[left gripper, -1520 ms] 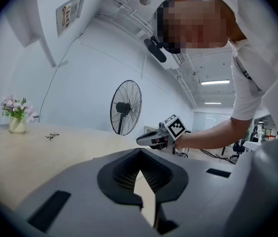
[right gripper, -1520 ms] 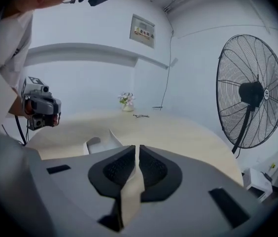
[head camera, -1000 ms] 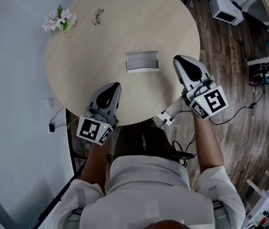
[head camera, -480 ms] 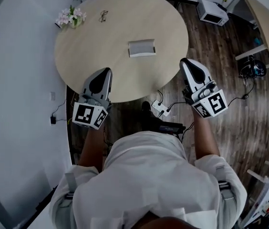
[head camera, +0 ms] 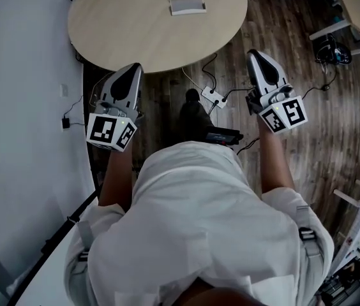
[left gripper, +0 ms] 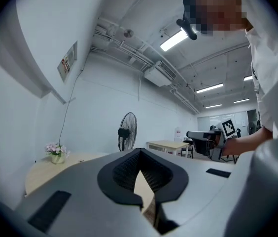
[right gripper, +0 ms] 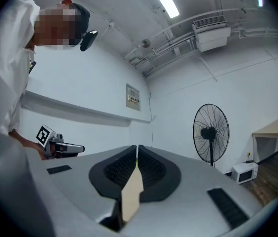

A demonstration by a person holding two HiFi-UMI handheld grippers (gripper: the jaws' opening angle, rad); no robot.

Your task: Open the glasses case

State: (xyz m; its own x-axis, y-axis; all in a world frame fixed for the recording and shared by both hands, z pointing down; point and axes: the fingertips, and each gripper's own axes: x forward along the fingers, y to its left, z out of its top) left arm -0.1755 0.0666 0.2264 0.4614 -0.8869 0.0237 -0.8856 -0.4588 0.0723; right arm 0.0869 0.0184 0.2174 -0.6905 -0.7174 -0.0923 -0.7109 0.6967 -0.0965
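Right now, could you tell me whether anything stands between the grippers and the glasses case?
Nothing visible does: the glasses case lies on the round table with bare tabletop on its near side; left gripper and right gripper are both shut.

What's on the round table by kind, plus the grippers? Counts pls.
Glasses case: 1
Vase of flowers: 1
Grippers: 2 (left gripper, right gripper, both shut and empty)
Total: 4
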